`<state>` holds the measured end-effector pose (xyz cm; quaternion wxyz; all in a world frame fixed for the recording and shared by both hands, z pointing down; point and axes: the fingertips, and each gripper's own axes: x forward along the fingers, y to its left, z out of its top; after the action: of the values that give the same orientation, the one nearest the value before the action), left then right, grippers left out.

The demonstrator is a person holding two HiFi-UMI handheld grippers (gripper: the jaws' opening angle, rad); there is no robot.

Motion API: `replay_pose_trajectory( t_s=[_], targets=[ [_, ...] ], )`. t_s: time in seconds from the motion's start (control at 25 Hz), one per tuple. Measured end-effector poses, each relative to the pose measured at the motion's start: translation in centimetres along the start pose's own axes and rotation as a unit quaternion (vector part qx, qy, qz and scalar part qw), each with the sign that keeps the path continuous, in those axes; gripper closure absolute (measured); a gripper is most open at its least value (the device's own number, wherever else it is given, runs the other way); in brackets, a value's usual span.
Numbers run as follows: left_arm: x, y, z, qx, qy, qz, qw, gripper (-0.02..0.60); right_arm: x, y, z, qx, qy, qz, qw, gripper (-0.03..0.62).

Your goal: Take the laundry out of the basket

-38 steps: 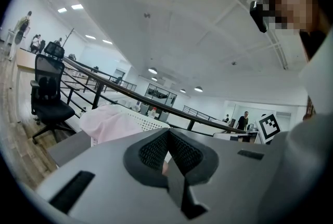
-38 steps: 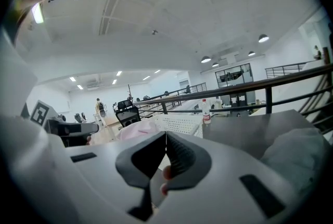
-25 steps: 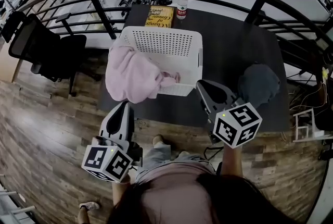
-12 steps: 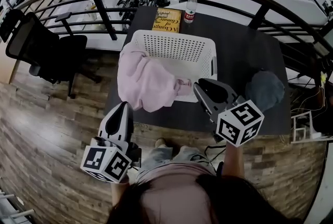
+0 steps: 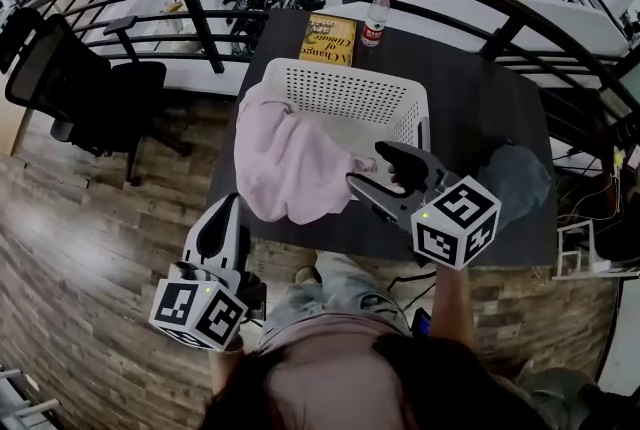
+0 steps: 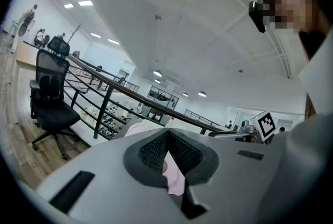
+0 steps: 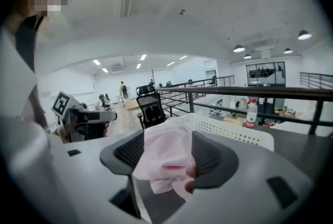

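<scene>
Dark tbl (image 5: 470, 108): perforated basket (image 5: 350, 90), pink cloth (image 5: 290, 158)

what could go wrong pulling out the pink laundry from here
The jaws of the right hand-held gripper have just been opening, an edge of the pink garment between them but unpinched: a thin grab may slip. Much of it hangs over the basket rim and the table edge, so it could slide to the floor. A pull might drag the basket too.

On tabletop (image 5: 470, 83), basket (image 5: 345, 68) stood toward left edge. Over basket's near-left corner hung cloth (image 5: 290, 168), reaching near edge. Behind basket, at far edge, lay book (image 5: 329, 40); bottle (image 5: 376, 18) just right of it. Near right edge lay second cloth (image 5: 518, 180). Left of tabletop, on floor, stood chair (image 5: 70, 68).
</scene>
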<state>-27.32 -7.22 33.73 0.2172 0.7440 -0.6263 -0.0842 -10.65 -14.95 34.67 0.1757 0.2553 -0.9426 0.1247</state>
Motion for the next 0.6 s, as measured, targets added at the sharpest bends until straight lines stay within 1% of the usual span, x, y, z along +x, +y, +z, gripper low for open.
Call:
replay_pose_trajectory(
  t_s=[0.2,0.36,0.48,0.6],
  targets=[
    [0.5,1.4,0.5,-0.004,-0.006,0.015,0.9999,0.583,2.6,-0.4,0.3,-0.022,0.027,0.032,0.999,0.286],
    [1.8,2.4,1.1,-0.009,-0.008,0.030,0.9995,0.582,5.0,-1.1,0.0,-0.028,0.062,0.079,0.995,0.256],
    [3.2,3.1,1.7,-0.011,-0.006,0.042,0.9990,0.583,7.1,-2.1,-0.3,-0.018,0.092,0.122,0.988,0.235],
    [4.2,3.6,1.8,-0.014,-0.003,0.052,0.9985,0.583,9.2,-2.9,-1.1,0.009,0.124,0.159,0.979,0.218]
  ],
)
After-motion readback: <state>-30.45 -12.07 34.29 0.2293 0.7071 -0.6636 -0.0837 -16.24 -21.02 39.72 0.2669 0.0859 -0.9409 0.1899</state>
